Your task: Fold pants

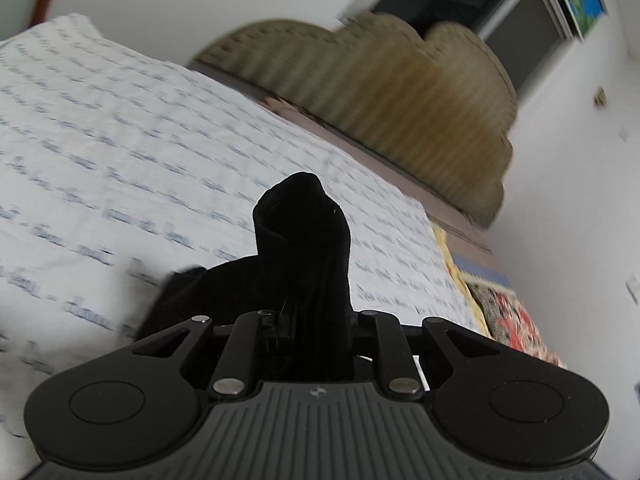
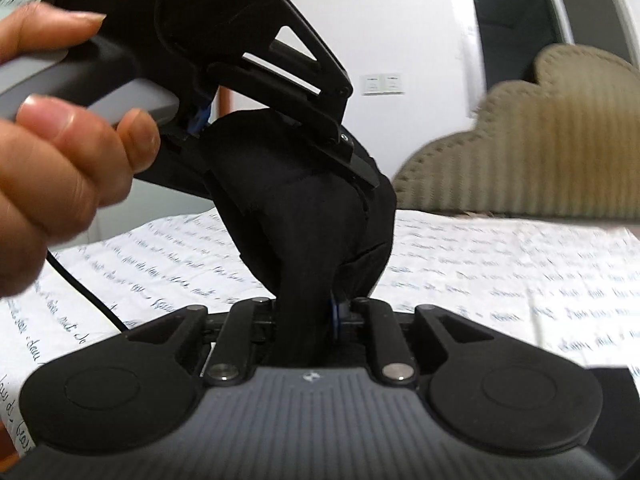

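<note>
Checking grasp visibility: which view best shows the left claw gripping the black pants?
The right wrist view: it shows the left claw from outside, clamped on the black fabric pants. The left wrist view shows only a bunched fabric end rising between its own fingers.

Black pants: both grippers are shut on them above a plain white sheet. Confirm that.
Wrong on the sheet. Both the left gripper and right gripper are shut on the black pants, but the right wrist view shows a white sheet printed with blue handwriting, not plain.
</note>
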`<state>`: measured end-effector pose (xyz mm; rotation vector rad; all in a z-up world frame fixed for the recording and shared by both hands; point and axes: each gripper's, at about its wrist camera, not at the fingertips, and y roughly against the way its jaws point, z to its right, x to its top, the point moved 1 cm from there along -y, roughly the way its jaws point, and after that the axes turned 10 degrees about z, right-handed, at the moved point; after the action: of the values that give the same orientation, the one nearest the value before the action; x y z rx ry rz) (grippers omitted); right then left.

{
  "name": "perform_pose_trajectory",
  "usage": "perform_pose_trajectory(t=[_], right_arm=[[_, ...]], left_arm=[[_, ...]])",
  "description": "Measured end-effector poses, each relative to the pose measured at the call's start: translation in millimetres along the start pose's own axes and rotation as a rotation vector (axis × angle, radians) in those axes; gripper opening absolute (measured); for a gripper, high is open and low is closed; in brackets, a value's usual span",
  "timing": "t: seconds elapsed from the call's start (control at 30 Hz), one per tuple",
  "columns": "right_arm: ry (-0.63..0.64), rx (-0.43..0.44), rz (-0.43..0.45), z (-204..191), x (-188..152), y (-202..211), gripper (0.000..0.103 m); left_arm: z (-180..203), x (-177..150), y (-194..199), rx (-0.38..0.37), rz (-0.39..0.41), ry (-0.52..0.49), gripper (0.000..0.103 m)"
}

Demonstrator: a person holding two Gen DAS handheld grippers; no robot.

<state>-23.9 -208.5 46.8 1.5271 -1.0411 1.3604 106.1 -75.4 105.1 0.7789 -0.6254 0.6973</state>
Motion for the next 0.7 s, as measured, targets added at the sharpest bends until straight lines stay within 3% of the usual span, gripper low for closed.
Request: perform_pose_trajectory(t=[0.4,0.7], right_arm=[[-0.202,-0.148,-0.018,96.3,-26.1,60.1,0.016],[-0.347,-0.223,-0.062,139.6,-54.8,82.3,0.016]], left_arm=[[66.8,-58.2,-67.0,-0.060,-0.162,-0.110,0.017],[92.4,-99.7,-110.3,-0.060,-0.272,-0.177,0.018]])
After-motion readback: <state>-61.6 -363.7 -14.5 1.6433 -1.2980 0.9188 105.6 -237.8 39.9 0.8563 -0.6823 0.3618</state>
